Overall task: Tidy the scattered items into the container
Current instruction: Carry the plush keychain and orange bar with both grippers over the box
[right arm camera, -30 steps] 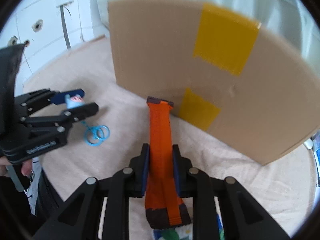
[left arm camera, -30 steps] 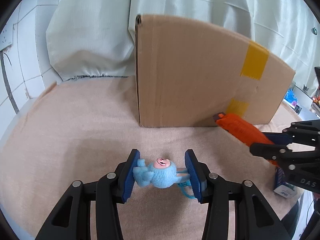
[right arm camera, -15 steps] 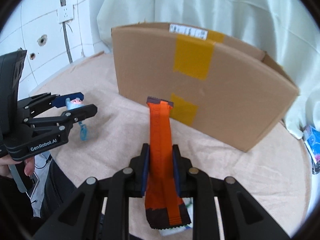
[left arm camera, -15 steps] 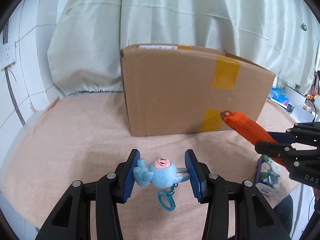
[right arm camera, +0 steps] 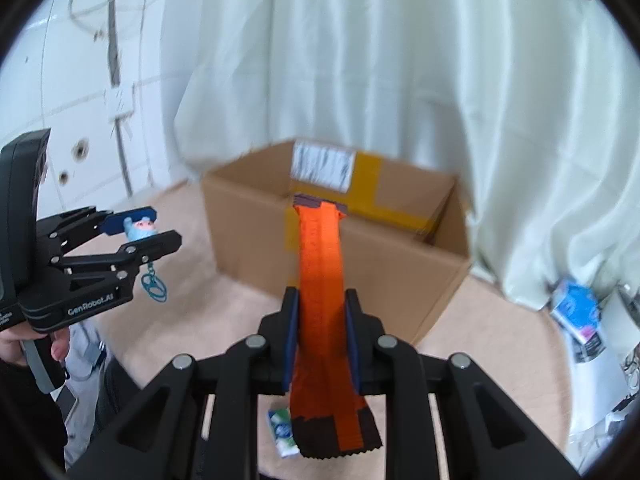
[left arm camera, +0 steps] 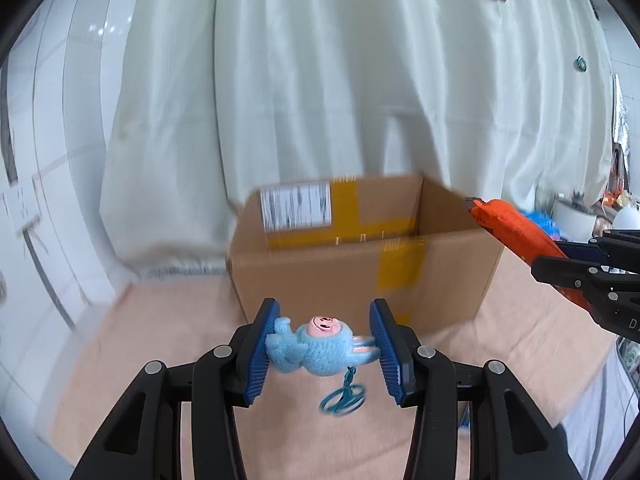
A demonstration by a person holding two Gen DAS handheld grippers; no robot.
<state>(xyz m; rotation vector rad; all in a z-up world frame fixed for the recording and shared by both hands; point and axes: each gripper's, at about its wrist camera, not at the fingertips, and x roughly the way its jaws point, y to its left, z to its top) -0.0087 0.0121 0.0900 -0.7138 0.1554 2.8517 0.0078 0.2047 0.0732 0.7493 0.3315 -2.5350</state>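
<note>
My left gripper (left arm camera: 323, 343) is shut on a small blue plush keychain (left arm camera: 318, 350) with a pink face; its teal ring (left arm camera: 342, 400) dangles below. My right gripper (right arm camera: 320, 332) is shut on a long orange snack packet (right arm camera: 322, 276) that sticks out forward. An open cardboard box (left arm camera: 360, 256) with yellow tape stands ahead on the peach tablecloth (left arm camera: 160, 340); its open top shows. Both grippers hang in the air before the box, lifted to about its rim. The right gripper (left arm camera: 588, 276) with the orange packet (left arm camera: 516, 228) shows at the right edge of the left wrist view.
A small green and white packet (right arm camera: 283, 432) lies on the cloth under my right gripper. A blue packet (right arm camera: 576, 310) sits at the far right off the cloth. Pale curtains (left arm camera: 340, 100) hang behind the box. A person's hand (right arm camera: 24, 350) holds the left gripper (right arm camera: 136, 232).
Both grippers have risen with their loads, so the box, seen from its side before, now shows its open top. The keychain ring left the cloth and hangs free.
</note>
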